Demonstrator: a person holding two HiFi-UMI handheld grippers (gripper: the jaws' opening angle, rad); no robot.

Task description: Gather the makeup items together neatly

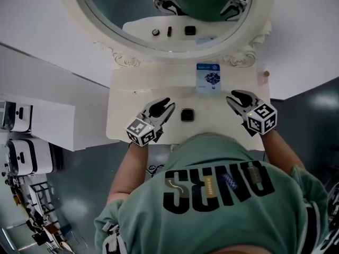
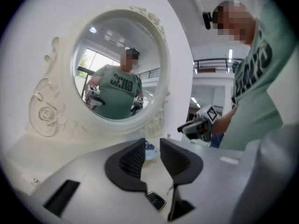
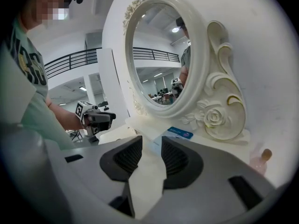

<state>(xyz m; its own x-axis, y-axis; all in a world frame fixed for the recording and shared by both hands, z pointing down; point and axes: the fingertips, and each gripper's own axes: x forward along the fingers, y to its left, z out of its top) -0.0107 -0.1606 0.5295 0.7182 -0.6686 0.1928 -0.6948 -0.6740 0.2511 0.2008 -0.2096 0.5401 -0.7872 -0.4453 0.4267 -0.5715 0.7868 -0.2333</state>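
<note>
A small black square compact (image 1: 187,115) lies on the white dressing table (image 1: 127,99), just right of my left gripper (image 1: 165,109). In the left gripper view the compact (image 2: 155,200) shows low down under the jaws. A blue and white packet (image 1: 208,78) leans at the foot of the mirror; the right gripper view shows the packet (image 3: 180,133) straight ahead. My right gripper (image 1: 235,99) hovers over the table's right part. On both grippers the jaws stand a narrow gap apart with nothing between them.
An oval mirror in an ornate white frame (image 1: 106,30) stands at the back of the table. A small corked bottle (image 1: 266,74) sits at the table's far right corner. The person's torso presses against the front edge. White machines (image 1: 21,152) stand on the floor at left.
</note>
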